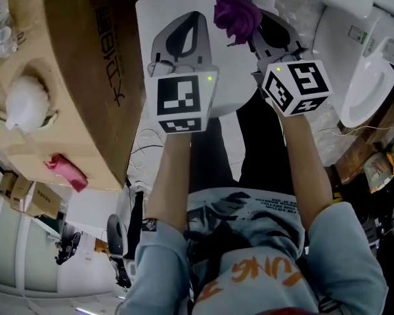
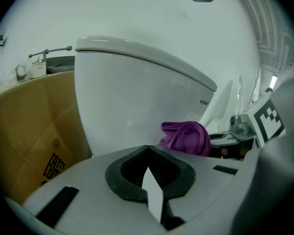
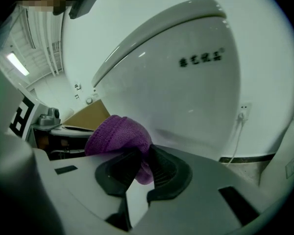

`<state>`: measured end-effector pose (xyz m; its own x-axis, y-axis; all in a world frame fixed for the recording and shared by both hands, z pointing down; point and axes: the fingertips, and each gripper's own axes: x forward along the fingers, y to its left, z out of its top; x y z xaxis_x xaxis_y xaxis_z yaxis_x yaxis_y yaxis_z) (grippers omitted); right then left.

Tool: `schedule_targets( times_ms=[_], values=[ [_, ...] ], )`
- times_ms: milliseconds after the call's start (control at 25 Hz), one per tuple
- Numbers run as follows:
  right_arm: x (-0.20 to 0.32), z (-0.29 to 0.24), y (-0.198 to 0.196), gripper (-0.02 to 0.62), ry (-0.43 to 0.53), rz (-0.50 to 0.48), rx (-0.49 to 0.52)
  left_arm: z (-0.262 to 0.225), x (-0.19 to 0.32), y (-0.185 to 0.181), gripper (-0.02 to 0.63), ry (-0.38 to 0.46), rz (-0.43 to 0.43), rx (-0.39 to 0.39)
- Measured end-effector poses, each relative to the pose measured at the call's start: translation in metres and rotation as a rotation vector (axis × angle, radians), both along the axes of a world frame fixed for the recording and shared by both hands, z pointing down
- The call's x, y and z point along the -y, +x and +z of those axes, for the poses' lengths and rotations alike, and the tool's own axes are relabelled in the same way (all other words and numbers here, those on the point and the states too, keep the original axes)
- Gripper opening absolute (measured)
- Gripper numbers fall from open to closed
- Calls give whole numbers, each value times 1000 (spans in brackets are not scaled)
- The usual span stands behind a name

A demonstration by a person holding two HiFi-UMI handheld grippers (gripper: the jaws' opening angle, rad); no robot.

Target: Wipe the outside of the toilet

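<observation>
A white toilet [image 1: 233, 77] stands right in front of me, its closed lid and curved bowl filling the left gripper view [image 2: 137, 97] and the right gripper view [image 3: 186, 82]. My right gripper [image 3: 143, 153] is shut on a bunched purple cloth [image 3: 118, 133], held close against the toilet's outer wall. From the head view the cloth [image 1: 236, 15] sits at the tip of that gripper [image 1: 249, 26]. Beside it on the left, my left gripper [image 1: 197, 15] is shut with nothing in it, its jaws [image 2: 147, 147] meeting near the bowl. The cloth [image 2: 186, 137] shows to its right.
A large cardboard box [image 1: 72, 90] stands close at the toilet's left, with a white fluffy wad [image 1: 26, 104] and a pink item [image 1: 65, 171] on it. Another white toilet [image 1: 368, 77] is at the right. A cable hangs from a wall socket [image 3: 242, 112].
</observation>
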<state>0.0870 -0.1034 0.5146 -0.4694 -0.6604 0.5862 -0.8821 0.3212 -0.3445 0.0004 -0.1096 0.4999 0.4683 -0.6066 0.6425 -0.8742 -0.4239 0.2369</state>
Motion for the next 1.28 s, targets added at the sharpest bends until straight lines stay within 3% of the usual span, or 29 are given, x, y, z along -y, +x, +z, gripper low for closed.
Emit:
schedule_targets(
  times_ms=[240, 480, 720, 880, 1280],
  values=[
    [20, 1, -84, 63, 6, -74, 50, 12, 2, -67, 21, -19, -104, 21],
    [38, 15, -159, 61, 26, -168, 36, 33, 1, -131, 21, -57, -199, 33],
    [59, 30, -201, 61, 62, -210, -8, 54, 3, -158, 21, -102, -238, 10],
    [72, 46, -215, 61, 73, -261, -53, 61, 11, -162, 21, -111, -248, -6],
    [83, 85, -197, 60, 9, -190, -71, 82, 10, -169, 21, -155, -265, 8]
  ],
)
